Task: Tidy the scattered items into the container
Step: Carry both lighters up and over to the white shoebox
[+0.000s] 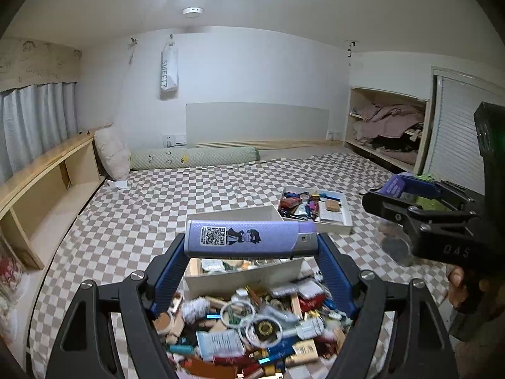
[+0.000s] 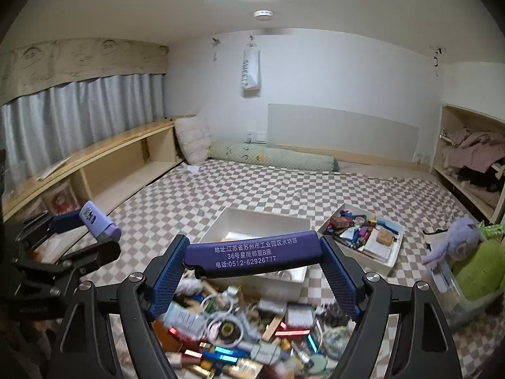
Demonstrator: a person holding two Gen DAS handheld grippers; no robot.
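The bed [image 1: 195, 189] is big and has a checked sheet all over it. On it sit two white boxes. The near box [image 2: 252, 221] looks almost empty. The far box [image 2: 391, 252] is already full of small things. A clear tub [image 2: 473, 297] with green and purple fluff stands at the right.

Close to the cameras is the pile [image 1: 246, 325], a big heap of little things: tubes, rings, small packs, shiny bits. It is blurry, so not every piece can be told apart.

The left gripper [image 1: 251, 240] has its fingers [image 1: 170, 268] clenched on a light lighter [image 1: 251, 240], end to end. The lighter has a square code and a small cartoon on it. The right gripper [image 2: 252, 254] has its fingers [image 2: 339, 271] clenched on a dark lighter [image 2: 252, 254] with white writing, also end to end. Both lighters hang in the air over the pile, just before the near box.

What could go wrong? Each lighter is held only by its two ends, so it could twist or pop out if the fingers slip. If it is let go too soon, it would fall back on the pile and not in the box. The two grippers are side by side, so they could bump each other over the box.
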